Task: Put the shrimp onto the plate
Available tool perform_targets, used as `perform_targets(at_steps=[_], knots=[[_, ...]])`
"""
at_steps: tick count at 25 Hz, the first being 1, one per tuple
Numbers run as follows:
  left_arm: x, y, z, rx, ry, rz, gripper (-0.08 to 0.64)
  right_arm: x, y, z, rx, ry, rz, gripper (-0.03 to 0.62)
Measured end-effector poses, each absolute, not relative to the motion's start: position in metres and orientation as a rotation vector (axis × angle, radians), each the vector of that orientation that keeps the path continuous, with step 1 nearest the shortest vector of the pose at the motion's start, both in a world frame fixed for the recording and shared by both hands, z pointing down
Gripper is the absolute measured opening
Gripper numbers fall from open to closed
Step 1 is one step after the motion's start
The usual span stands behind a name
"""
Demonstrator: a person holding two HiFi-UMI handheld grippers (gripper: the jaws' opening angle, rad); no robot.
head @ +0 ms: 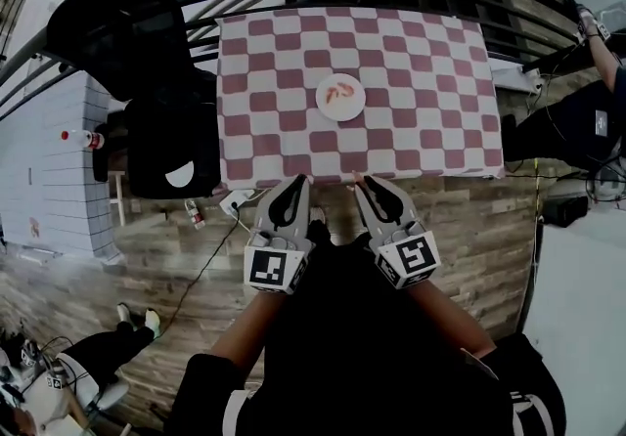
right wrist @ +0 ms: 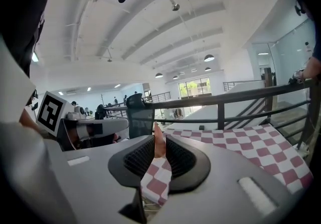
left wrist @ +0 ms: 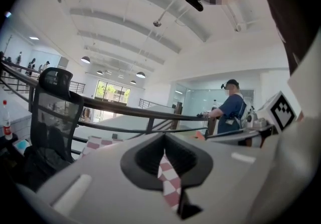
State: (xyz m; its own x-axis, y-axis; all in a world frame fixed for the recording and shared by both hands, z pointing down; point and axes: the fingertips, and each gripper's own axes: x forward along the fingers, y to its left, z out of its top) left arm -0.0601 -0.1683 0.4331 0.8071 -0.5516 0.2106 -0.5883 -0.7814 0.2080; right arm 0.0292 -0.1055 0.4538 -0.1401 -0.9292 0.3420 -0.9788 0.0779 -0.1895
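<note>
**Shrimp pinched short of the plate**

The shrimp [right wrist: 159,143] sat clamped between the right gripper's [head: 358,182] fingers at the checked bench's [head: 440,82] near edge; the plate [head: 354,111], mid-bench, carried other shrimp [head: 339,92]; the left gripper's [head: 299,180] fingers were together, empty.

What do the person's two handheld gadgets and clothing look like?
The left gripper and right gripper are pale grey tapered shells with black ribbed inner pads, each carrying a cube of black-and-white square markers. The sleeves look black with white stripes.
</note>
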Motion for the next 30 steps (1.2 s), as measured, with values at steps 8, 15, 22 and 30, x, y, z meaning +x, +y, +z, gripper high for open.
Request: perform_targets(at_steps=[8, 15, 22, 30], knots=[[-0.037, -0.160, 0.438, 2.781, -0.921, 0.171, 0.006, 0.049, -0.106, 0.440, 1.904, -2.282, 0.516, 0.069], [-0.022, -0.168, 0.428, 2.742, -1.053, 0.146, 0.006, 0.070, -0.113, 0.441, 1.829, -2.320, 0.536, 0.069], [-0.020, -0.168, 0.433, 2.723, -1.114, 0.146, 0.007, 0.068, -0.130, 0.476, 1.704, -2.328, 0.616, 0.069], [-0.026, -0.173, 0.436, 2.686, -1.192, 0.118, 0.006, 0.080, -0.145, 0.513, 1.625, -2.269, 0.647, 0.069]])
